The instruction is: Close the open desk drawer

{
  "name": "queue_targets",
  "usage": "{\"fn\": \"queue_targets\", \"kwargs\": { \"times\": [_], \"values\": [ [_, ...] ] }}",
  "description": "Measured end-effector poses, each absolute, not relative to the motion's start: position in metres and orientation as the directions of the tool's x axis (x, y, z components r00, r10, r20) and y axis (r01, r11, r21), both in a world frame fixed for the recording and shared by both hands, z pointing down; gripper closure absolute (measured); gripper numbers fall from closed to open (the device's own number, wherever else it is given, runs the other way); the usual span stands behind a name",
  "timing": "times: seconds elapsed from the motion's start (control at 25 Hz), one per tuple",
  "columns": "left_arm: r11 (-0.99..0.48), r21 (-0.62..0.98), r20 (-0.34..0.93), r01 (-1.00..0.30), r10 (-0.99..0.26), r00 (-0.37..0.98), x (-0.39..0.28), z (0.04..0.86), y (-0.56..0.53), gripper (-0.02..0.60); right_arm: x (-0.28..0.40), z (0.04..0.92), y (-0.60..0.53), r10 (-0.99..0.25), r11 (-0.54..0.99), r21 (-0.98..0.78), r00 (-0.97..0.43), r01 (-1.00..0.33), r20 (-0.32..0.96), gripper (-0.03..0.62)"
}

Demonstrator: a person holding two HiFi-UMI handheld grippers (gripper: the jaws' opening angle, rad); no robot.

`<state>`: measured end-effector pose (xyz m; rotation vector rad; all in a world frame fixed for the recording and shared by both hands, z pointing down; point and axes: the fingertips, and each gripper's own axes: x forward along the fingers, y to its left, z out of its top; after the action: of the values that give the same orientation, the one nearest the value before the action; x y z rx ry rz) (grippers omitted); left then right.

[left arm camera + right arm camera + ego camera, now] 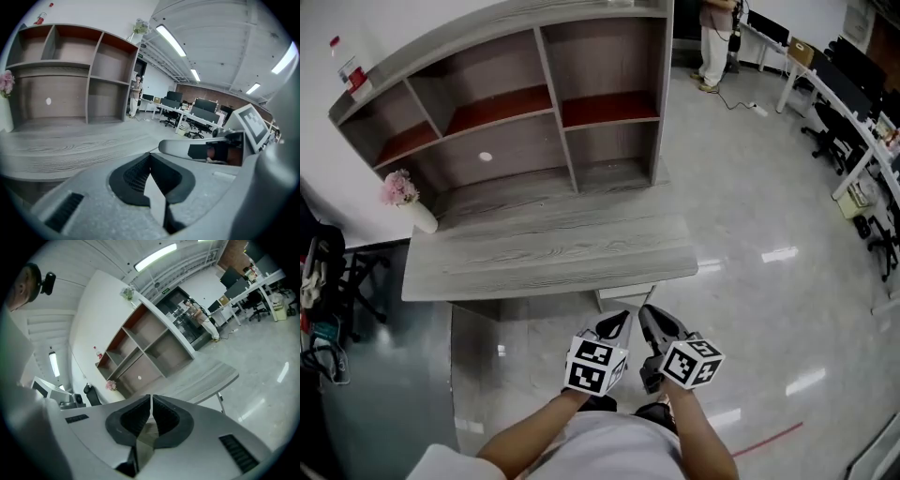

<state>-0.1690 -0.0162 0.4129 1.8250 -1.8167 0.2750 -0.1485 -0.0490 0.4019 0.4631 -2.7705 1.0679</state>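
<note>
The grey wood desk stands ahead of me, with its front edge just beyond both grippers. Under that edge a pale panel shows; I cannot tell whether it is the drawer's front. My left gripper and right gripper hang side by side below the desk edge and point at it, touching nothing. In the left gripper view the left gripper has its jaws together with nothing in them. In the right gripper view the right gripper is likewise shut and empty, raised over the desk.
A shelf hutch sits on the desk's back half, and a pink flower vase stands at its left end. A black chair is at the left. Office desks with chairs line the right, and a person stands far back.
</note>
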Motion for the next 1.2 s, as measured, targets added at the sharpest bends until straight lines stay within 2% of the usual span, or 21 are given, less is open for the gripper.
{"fn": "queue_targets", "kwargs": {
  "times": [0.48, 0.84, 1.2],
  "values": [
    [0.207, 0.189, 0.425, -0.960, -0.899, -0.110, -0.137, 0.370, -0.023, 0.580, -0.129, 0.357, -0.045, -0.057, 0.858, -0.486, -0.971, -0.166, 0.230, 0.591],
    [0.281, 0.186, 0.396, -0.942, -0.899, -0.190, -0.103, 0.357, -0.036, 0.580, -0.094, 0.352, -0.058, -0.010, 0.940, -0.321, -0.952, -0.113, 0.306, 0.594],
    [0.302, 0.175, 0.400, -0.937, -0.892, -0.213, -0.081, 0.358, -0.042, 0.578, -0.073, 0.348, -0.061, 0.012, 0.949, -0.304, -0.955, -0.083, 0.297, 0.594]
  ]
}}
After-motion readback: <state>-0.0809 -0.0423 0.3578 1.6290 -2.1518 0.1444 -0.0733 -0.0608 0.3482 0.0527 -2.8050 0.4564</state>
